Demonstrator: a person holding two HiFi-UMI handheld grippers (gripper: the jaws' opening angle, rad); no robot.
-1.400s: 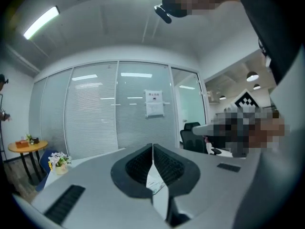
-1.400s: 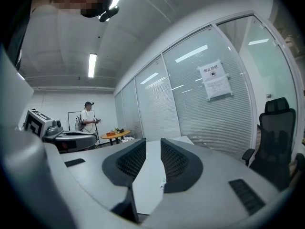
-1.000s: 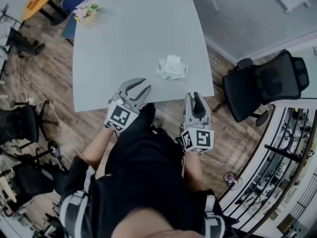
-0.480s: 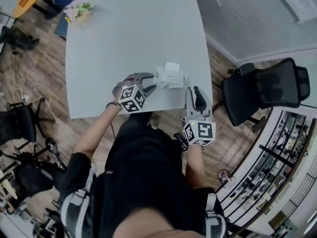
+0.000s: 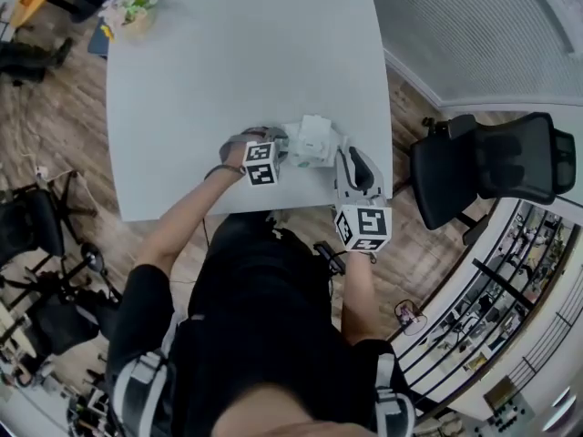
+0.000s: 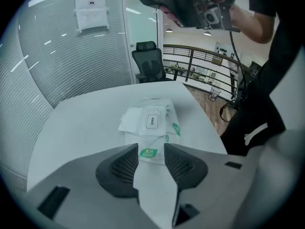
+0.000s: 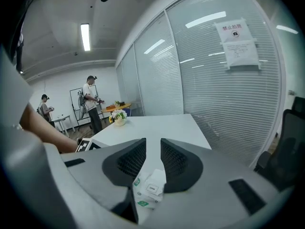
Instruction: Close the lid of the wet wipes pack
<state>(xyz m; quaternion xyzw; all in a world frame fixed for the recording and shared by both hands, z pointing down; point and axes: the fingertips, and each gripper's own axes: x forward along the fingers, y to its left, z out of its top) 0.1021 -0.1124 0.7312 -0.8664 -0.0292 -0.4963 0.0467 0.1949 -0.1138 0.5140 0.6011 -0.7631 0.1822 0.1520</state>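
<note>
The grey two-jaw left gripper (image 5: 273, 140) with its marker cube tilts steeply downward from a bare, outstretched left forearm (image 5: 178, 221). Its jaws have just been opening and stand apart, pressing on nothing. The matching right gripper (image 5: 353, 157) points forward at a shallow tilt, jaws parted.

The tabletop (image 5: 228, 80) is smooth and matt, the wet wipes pack (image 6: 151, 128) is crinkled plastic film, and the left claw (image 6: 151, 148) is matt grey plastic with textured dark pads (image 6: 125, 166).

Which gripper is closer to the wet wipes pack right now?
Left. The left gripper holds its open jaws right at one end of the wet wipes pack; the right gripper hovers off the other side, aimed above it.
</note>
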